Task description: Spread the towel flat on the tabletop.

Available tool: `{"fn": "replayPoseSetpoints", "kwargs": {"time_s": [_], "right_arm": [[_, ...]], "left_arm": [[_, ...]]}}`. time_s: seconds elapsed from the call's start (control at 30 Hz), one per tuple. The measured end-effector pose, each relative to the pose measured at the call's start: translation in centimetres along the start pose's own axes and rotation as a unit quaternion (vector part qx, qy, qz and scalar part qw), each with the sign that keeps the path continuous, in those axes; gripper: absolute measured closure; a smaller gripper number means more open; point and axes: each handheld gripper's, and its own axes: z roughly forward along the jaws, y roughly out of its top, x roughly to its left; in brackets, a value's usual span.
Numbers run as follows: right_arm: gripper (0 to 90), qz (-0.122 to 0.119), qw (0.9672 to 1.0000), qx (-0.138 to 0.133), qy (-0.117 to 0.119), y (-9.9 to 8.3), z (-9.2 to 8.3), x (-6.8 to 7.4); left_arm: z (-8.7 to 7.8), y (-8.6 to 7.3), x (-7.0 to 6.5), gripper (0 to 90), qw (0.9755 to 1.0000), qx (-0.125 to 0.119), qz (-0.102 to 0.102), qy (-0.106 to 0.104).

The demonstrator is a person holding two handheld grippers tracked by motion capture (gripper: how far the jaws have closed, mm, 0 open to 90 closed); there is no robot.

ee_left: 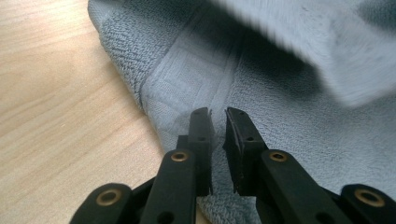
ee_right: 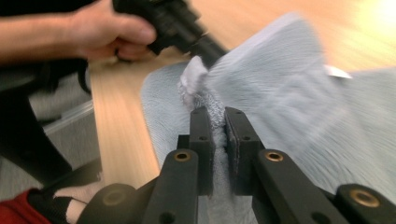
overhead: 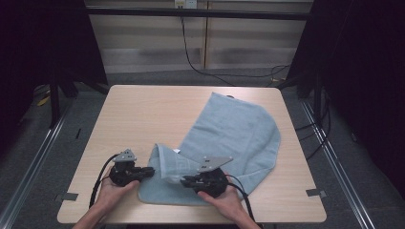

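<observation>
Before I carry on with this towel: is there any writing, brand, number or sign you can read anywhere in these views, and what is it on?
No readable text anywhere.
Towel: a small white tag at its edge, too blurred to read.
Left gripper, right gripper: no markings visible.
Table: bare wood.

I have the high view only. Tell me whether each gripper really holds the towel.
Observer: The right gripper does: its view shows a bunched fold of the blue towel pinched between its jaws.
Operator: Now report the left one.
Observer: The left gripper has its jaws nearly together, with a thin gap; they rest on the towel's woven border, and no cloth shows between them.
Operator: Say what hangs over it.
Observer: A lifted flap of towel, blurred in its view.
</observation>
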Motion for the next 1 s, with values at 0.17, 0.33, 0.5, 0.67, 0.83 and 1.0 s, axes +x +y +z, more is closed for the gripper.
{"fn": "replayPoseSetpoints", "kwargs": {"time_s": [0.17, 0.33, 0.5, 0.67, 0.83, 1.0], "right_arm": [[84.9, 0.012, 0.9991, -0.011, -0.039, -0.7, -2.8, -1.2], [85.1, 0.026, 0.9959, -0.032, -0.08, -1.6, -6.7, -2.8], [85.1, 0.038, 0.9912, -0.019, -0.125, -4.0, -9.9, -3.8], [85.1, 0.063, 0.9889, -0.003, -0.135, -6.3, -11.1, -4.7], [85.3, 0.075, 0.9865, 0.023, -0.144, -7.9, -10.4, -5.4], [85.4, 0.091, 0.9856, 0.024, -0.14, -8.5, -10.4, -6.5]], "left_arm": [[0.0, 0.0, 0.1, 80.5, 1.0, -0.003, -0.005, 0.001], [-0.3, 0.2, -0.3, 73.5, 0.9998, -0.015, 0.004, 0.009], [-1.4, 0.5, -0.4, 70.6, 0.9989, -0.046, 0.003, -0.002], [-1.3, 1.2, -0.3, 64.5, 0.9983, -0.056, 0.006, -0.017], [0.1, 3.1, -0.2, 54.2, 0.9974, -0.072, 0.01, -0.005], [1.9, 4.5, 0.7, 45.1, 0.9972, -0.07, -0.015, -0.021]]}}
